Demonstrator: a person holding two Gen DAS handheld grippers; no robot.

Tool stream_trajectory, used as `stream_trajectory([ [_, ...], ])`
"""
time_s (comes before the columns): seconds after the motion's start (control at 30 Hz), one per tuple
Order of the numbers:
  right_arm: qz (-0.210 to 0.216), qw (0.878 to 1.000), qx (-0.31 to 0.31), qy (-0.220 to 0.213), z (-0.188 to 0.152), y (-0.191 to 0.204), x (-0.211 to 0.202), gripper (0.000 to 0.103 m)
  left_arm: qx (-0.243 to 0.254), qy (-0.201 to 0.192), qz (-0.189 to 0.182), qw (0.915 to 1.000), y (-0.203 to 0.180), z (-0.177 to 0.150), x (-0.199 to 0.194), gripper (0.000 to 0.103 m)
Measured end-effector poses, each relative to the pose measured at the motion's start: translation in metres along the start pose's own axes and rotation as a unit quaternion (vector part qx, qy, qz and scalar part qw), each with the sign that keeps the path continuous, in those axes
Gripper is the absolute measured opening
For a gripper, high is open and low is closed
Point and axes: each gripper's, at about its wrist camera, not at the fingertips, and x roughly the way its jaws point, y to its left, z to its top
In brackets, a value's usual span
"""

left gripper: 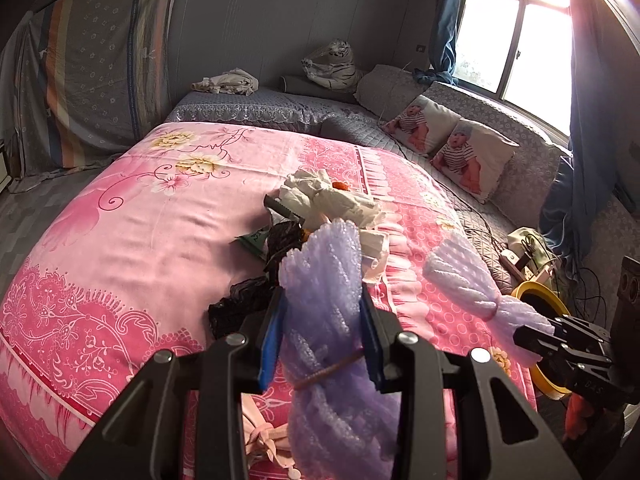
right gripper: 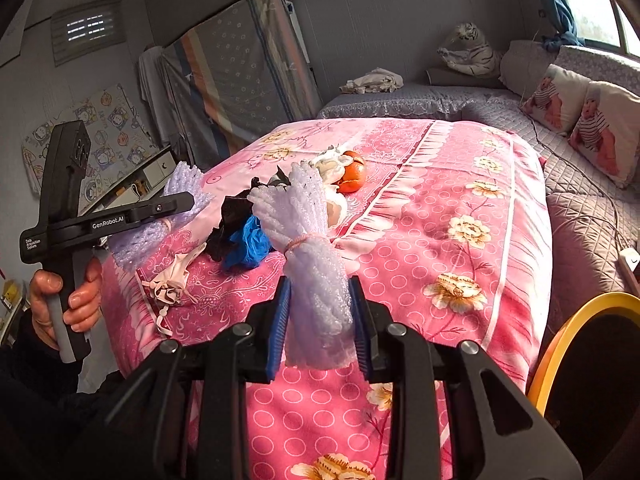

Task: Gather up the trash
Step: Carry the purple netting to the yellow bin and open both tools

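Foam netting bundles held clear of bed (right gripper: 440, 208): left gripper (left gripper: 322, 312) clamps lilac bundle (left gripper: 320, 264), right gripper (right gripper: 320, 312) clamps white bundle (right gripper: 316, 280). Yellow-rimmed bin (right gripper: 560, 340) just beside right. Risk: springy foam squirming out of pads mid-carry, missing bin.

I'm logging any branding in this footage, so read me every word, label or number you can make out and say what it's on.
"GenRobot.AI": white print on the side of the left gripper, seen from the right wrist camera.
"Data Acquisition System": small white print at the rear end of the same black body, only just readable.
Embossed marks on the right gripper, seen from the left wrist camera: too faint to read.
Nothing else bears readable text.
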Motion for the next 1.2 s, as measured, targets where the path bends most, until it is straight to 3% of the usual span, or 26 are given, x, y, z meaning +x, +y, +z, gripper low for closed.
stream_trajectory([
  [0.33, -0.037, 0.998, 0.041, -0.023, -0.003, -0.034, -0.023, 0.027, 0.055, 0.009, -0.049, 0.9973, -0.062, 0.008, 0.019, 0.033],
  [0.57, -0.102, 0.989, 0.094, -0.058, -0.006, -0.076, -0.056, 0.027, 0.100, 0.021, -0.104, 0.9894, -0.119, 0.015, 0.035, 0.033],
  [0.8, -0.184, 0.965, 0.157, -0.100, -0.016, -0.124, -0.105, 0.027, 0.158, 0.020, -0.158, 0.9745, -0.185, 0.020, 0.047, 0.033],
  [1.2, -0.318, 0.911, 0.224, -0.138, -0.045, -0.183, -0.176, 0.028, 0.223, 0.024, -0.243, 0.9437, -0.294, 0.013, 0.066, 0.033],
])
